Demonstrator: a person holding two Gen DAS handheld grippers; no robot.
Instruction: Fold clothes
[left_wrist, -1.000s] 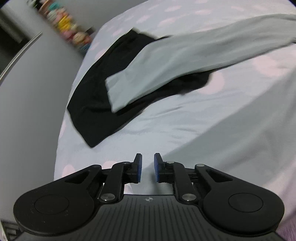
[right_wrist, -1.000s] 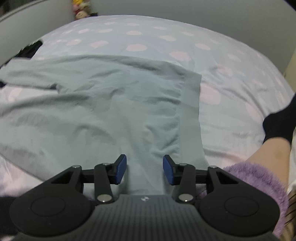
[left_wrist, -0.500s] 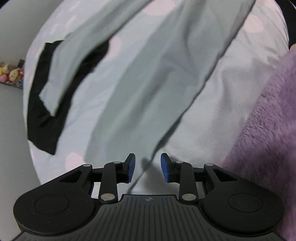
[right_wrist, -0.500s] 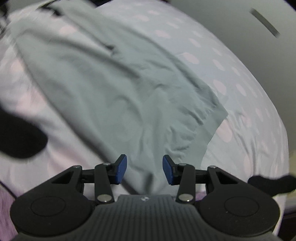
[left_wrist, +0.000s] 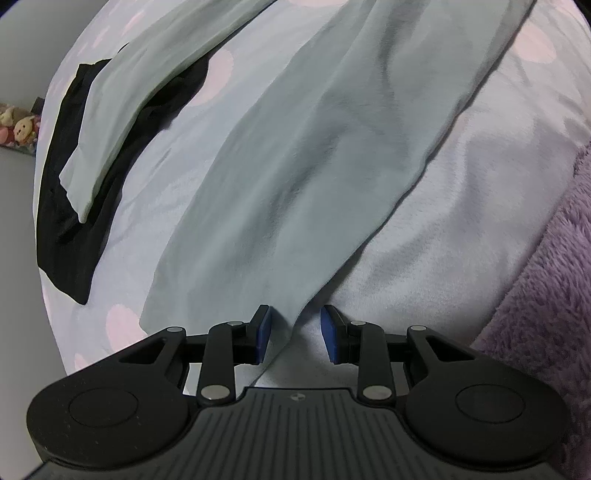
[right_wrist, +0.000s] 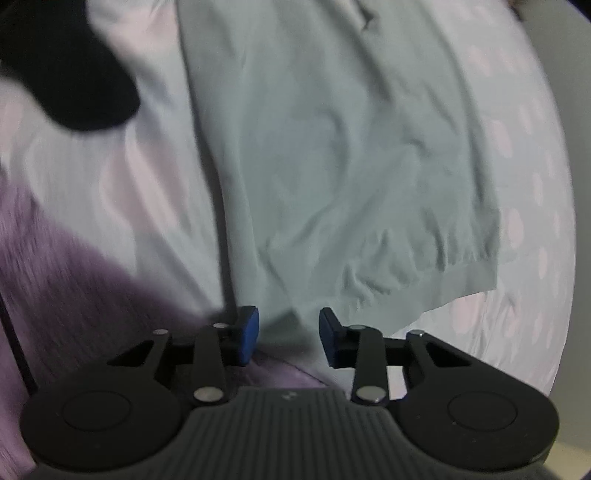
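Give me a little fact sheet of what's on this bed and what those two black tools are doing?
Surface: bed sheet, pale with pink spots
Main garment: grey-green top, spread flat
Other clothing: black garment, partly under the top's sleeve
Left tool: open, cloth edge between its pads, jaws just opened
Right tool: open at the top's hem, jaws just narrowing
Also seen: purple fleece

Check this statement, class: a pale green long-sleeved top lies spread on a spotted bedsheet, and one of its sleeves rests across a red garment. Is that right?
Not quite. The garment under the sleeve is black, not red, as the left wrist view shows. The rest stands: the pale green long-sleeved top lies spread on the spotted bedsheet.
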